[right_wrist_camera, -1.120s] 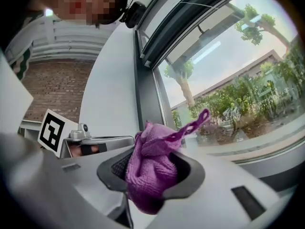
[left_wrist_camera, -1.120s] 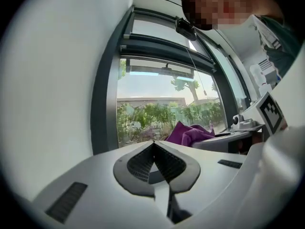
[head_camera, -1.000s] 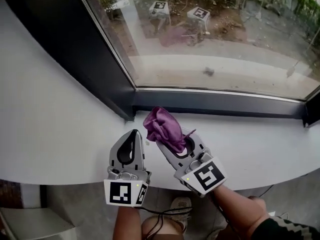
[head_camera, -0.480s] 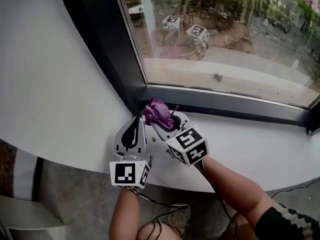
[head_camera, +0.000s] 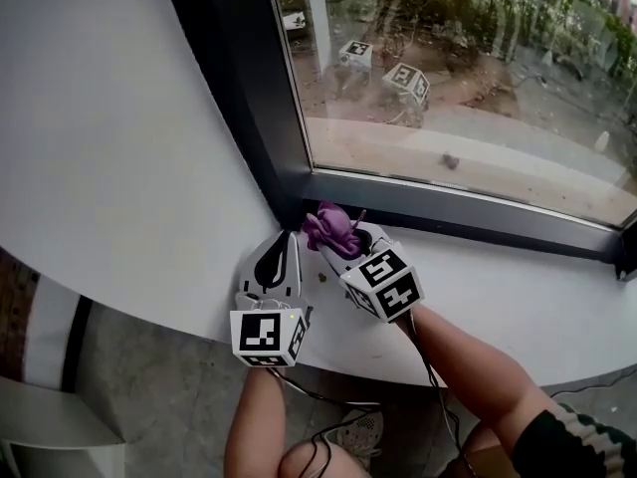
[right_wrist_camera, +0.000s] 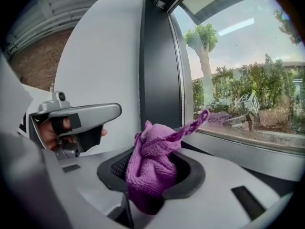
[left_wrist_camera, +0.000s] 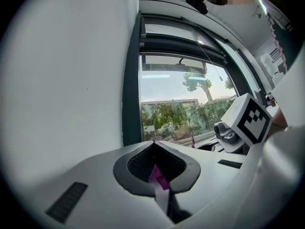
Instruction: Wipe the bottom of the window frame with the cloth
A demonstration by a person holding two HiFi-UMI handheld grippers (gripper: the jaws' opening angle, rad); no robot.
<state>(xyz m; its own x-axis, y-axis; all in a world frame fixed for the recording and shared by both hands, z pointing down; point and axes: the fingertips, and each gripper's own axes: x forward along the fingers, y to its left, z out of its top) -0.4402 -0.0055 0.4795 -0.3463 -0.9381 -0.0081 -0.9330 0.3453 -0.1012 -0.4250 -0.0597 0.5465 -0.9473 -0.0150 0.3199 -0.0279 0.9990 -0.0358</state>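
A bunched purple cloth (head_camera: 331, 229) sticks out of my right gripper (head_camera: 336, 245), which is shut on it. It sits just before the left corner of the dark bottom window frame (head_camera: 468, 210); whether it touches the frame I cannot tell. The right gripper view shows the cloth (right_wrist_camera: 151, 168) filling the jaws, a loose tail pointing at the frame rail (right_wrist_camera: 248, 149). My left gripper (head_camera: 289, 237) lies beside it on the white sill (head_camera: 518, 287), jaws shut. The left gripper view shows a thin purple sliver in the gap behind the left gripper's (left_wrist_camera: 153, 141) closed tips.
The dark vertical frame post (head_camera: 244, 88) rises just left of the cloth. Both marker cubes are mirrored in the glass (head_camera: 403, 78). The curved sill's front edge runs close under both grippers. Cables and a shoe (head_camera: 350, 428) lie on the floor below.
Both grippers have moved left along the sill and closer in, bringing the cloth up to the frame's left corner. The right gripper still holds the cloth.
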